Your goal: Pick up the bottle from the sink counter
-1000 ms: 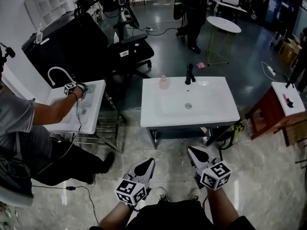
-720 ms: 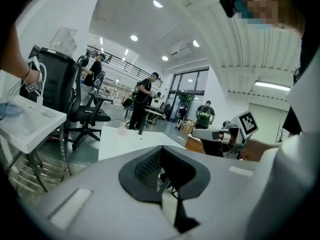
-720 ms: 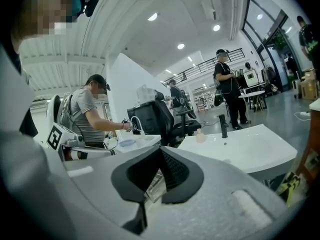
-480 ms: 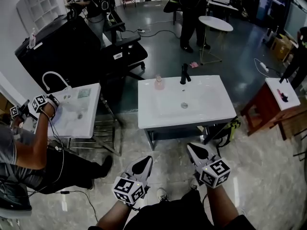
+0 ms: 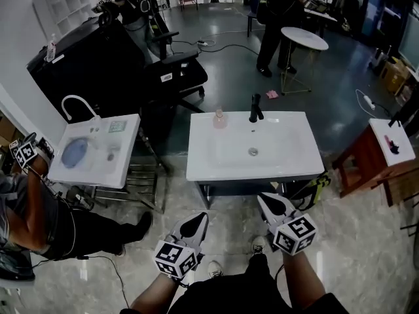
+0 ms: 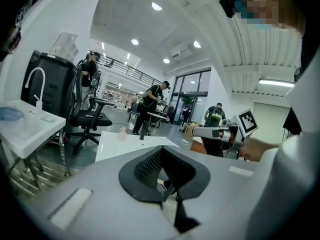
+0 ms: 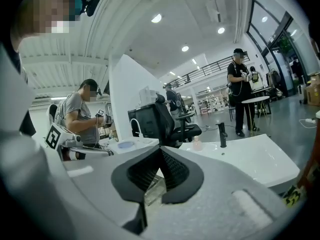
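A small pinkish bottle stands upright at the back left of the white sink counter, left of the black faucet. Both grippers hang low in front of me, well short of the counter. My left gripper is shut with nothing in it, and my right gripper is shut and empty too. The left gripper view shows the bottle far off beyond the closed jaws. In the right gripper view the bottle stands near the faucet.
A second white sink with a curved tap stands to the left, with a seated person beside it. A black office chair is behind the counter. A reddish stool stands at the right, and a round white table further back.
The person at the left has drawn the arm back from the small sink. My view has shifted slightly. Both grippers stay low and shut.
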The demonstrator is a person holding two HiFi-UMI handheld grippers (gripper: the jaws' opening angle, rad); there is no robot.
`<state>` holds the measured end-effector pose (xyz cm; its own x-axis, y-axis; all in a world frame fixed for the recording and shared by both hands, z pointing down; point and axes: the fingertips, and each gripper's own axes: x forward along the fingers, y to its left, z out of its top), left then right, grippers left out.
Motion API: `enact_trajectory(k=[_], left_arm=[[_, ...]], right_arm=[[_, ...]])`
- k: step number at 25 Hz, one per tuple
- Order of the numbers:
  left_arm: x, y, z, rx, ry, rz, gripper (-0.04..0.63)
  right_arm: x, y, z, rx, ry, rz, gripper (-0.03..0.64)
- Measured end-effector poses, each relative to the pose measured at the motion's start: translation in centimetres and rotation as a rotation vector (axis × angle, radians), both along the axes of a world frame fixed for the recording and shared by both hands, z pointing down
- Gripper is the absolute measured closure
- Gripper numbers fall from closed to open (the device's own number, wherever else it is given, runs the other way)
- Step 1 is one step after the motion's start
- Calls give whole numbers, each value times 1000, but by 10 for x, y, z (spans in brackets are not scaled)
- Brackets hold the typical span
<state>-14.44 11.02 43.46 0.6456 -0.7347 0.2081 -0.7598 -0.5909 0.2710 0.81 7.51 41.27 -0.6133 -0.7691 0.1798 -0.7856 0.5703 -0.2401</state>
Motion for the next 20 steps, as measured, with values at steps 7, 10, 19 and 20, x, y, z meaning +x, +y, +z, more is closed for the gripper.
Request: enact_trajectory(k=[7, 10, 19, 20], left_arm=[[33, -27, 2, -4, -3, -53, 592], [45, -39, 2, 0, -10, -67, 592], [81, -68, 8, -17, -11, -123, 592], [85, -72, 9, -19, -11, -129, 592]], right_arm=[[31, -38, 4, -5, 12, -55, 617], [43, -52, 7, -10, 11, -68, 617], [73, -94, 16, -27, 9, -127, 617], [77, -98, 16, -26, 9, -134, 617]])
